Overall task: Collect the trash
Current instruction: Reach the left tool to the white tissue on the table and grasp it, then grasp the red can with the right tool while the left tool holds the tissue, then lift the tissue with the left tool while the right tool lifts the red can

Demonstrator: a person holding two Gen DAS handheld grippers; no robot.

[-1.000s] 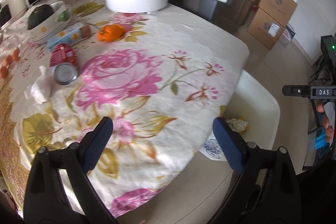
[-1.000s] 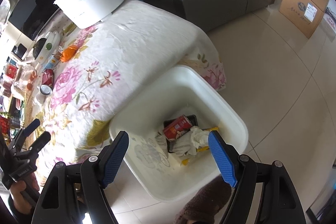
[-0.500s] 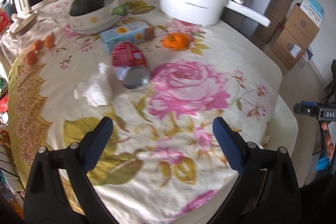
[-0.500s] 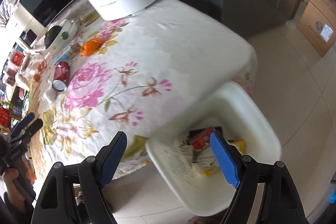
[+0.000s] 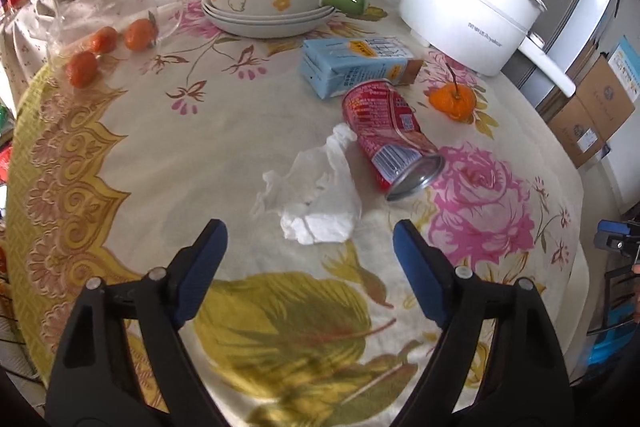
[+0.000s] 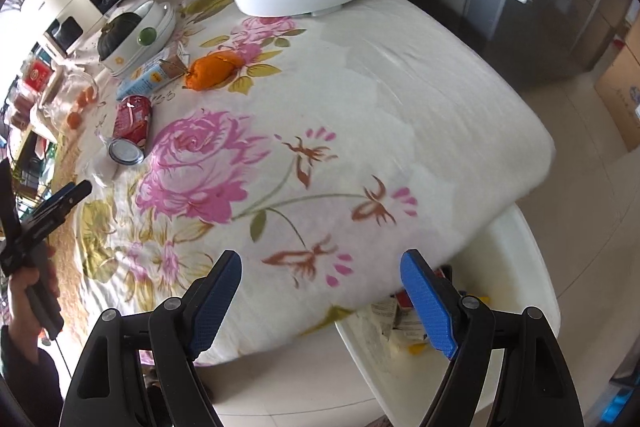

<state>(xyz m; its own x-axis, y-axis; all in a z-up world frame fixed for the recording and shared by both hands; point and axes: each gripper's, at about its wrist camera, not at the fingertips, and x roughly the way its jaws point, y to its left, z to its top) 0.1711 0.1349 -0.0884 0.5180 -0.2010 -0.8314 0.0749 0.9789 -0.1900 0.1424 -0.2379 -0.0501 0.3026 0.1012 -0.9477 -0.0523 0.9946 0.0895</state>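
White crumpled tissue now lies just ahead of our left tongs, which have swung away from the worktop's edge to face the litter; their jaws are closing a little with nothing between them yet. Touching the tissue is a dented red can on its side, and behind that a blue drink carton (the orange peel beside it probably counts as trash too). Our right tongs are spread and empty, and have drifted from over the white bin to the flowered worktop. We judge the last drop finished and the tissue the next pickup.
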